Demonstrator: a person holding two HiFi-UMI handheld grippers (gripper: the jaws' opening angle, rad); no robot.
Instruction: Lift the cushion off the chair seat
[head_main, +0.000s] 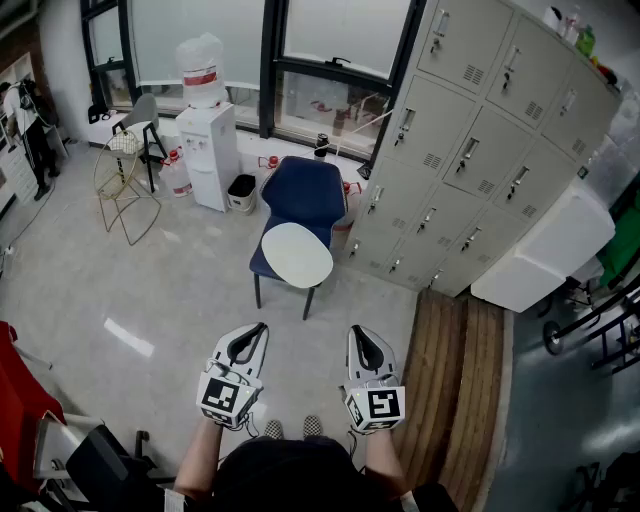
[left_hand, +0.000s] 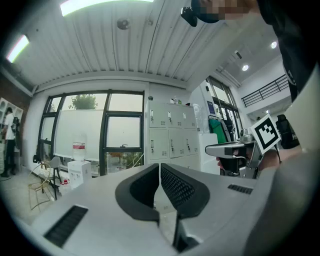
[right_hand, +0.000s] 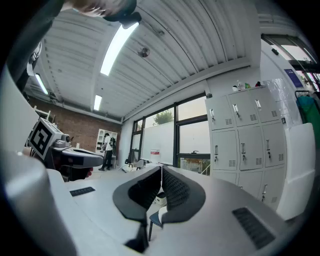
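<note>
- Water dispenser (head_main: 208, 150): white, far left, against the window wall.
- Left claw (head_main: 262, 328): near, left of centre, held level; jaws together with nothing between them; well apart from the chair.
- Cushion (head_main: 297, 255): white, oval, lying flat on the seat of the blue chair (head_main: 305, 190); centre, beyond both claws.
- Right claw (head_main: 355, 330): near, right of centre, level; jaws closed together, empty.
- Lockers (head_main: 480, 140): grey bank, far right, just beside the chair.
</note>
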